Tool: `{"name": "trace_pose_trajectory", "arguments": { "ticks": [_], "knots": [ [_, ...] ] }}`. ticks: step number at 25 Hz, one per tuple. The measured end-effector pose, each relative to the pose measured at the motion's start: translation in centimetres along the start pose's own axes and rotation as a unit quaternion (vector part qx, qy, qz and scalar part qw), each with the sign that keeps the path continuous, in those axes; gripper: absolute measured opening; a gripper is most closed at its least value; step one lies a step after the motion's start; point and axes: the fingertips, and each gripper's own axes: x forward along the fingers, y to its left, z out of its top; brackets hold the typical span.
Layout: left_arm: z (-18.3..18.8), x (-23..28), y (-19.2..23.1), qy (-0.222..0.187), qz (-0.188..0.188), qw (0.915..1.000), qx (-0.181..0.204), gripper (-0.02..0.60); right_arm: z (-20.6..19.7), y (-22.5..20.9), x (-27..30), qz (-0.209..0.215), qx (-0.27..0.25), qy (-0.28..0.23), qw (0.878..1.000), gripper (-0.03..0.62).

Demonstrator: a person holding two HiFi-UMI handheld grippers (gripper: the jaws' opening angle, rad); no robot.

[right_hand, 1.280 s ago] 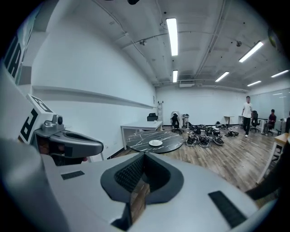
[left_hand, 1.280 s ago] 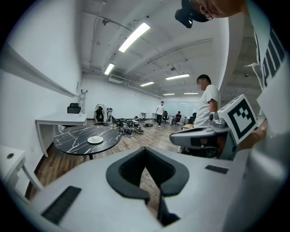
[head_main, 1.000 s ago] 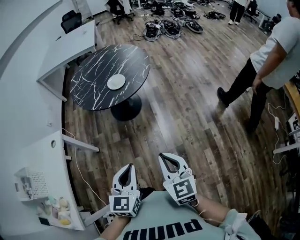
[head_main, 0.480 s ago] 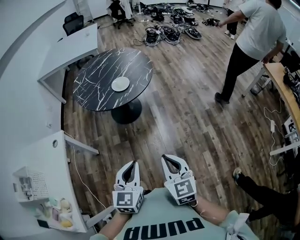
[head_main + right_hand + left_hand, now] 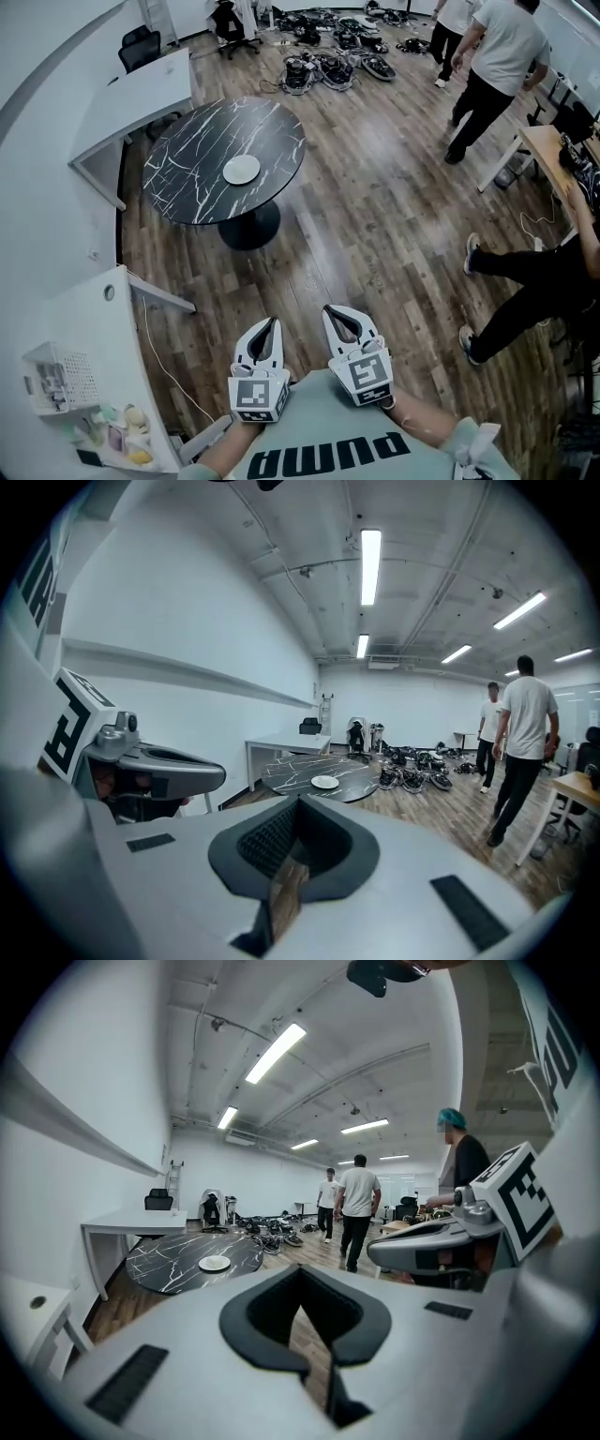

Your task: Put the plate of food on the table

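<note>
A white plate (image 5: 242,170) lies near the middle of a round black marble table (image 5: 192,155), far ahead of me across the wooden floor. What is on the plate is too small to make out. The plate (image 5: 214,1263) also shows small in the left gripper view, and the plate (image 5: 325,782) in the right gripper view. My left gripper (image 5: 271,323) and right gripper (image 5: 335,311) are held side by side close to my chest. Both are shut, with nothing between the jaws, and both are far from the table.
A white desk (image 5: 141,89) with an office chair (image 5: 139,42) stands behind the table. A white counter (image 5: 80,347) with small items runs along my left. Gear lies piled on the floor (image 5: 328,61). Two people (image 5: 497,56) walk at the back right; a person's legs (image 5: 525,281) stretch in at the right.
The person in the white shirt has walked farther off to the back right. A person's legs have come further into view at the right. Both grippers stay as they were.
</note>
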Motion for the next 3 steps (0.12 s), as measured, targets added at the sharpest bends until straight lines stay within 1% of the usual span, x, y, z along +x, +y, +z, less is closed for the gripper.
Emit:
{"name": "trace_pose_trajectory", "arguments": {
  "ticks": [3],
  "knots": [
    [0.04,0.01,0.79,0.000,-0.003,1.0000,-0.001,0.006,0.18,0.45,0.72,-0.001,0.001,0.002,1.000,0.006]
  ]
}}
